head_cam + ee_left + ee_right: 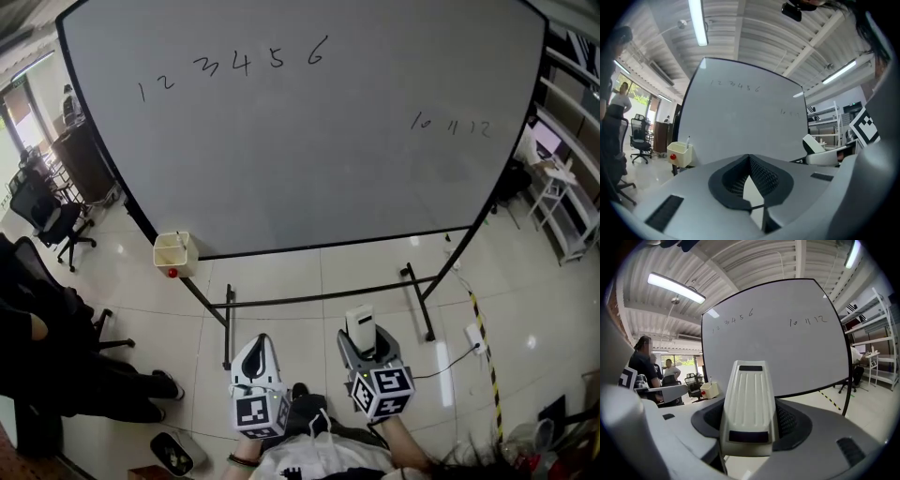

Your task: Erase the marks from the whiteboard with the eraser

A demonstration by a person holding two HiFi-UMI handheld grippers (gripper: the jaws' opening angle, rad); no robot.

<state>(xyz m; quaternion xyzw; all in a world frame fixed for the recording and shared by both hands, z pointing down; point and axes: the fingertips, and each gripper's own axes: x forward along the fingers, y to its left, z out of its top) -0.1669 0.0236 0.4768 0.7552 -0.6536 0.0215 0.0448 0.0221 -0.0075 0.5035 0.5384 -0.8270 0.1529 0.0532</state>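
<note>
A large whiteboard (300, 141) stands on a black frame ahead of me, with the marks "1 2 3 4 5 6" (234, 67) at its upper left and "10 11 12" (452, 126) at its right. My right gripper (362, 337) is shut on a white eraser (361, 328), held low and well short of the board. The right gripper view shows the eraser (749, 404) clamped between the jaws, pointing at the whiteboard (773, 338). Beside it, my left gripper (255, 358) is shut with nothing in it. The whiteboard (740, 122) fills the middle of the left gripper view.
A cream marker cup (174, 251) with a red magnet hangs at the board's lower left corner. Black office chairs (52, 220) and a seated person's legs (103, 375) are at the left. Shelving (572, 187) and a taped floor line (483, 347) lie to the right.
</note>
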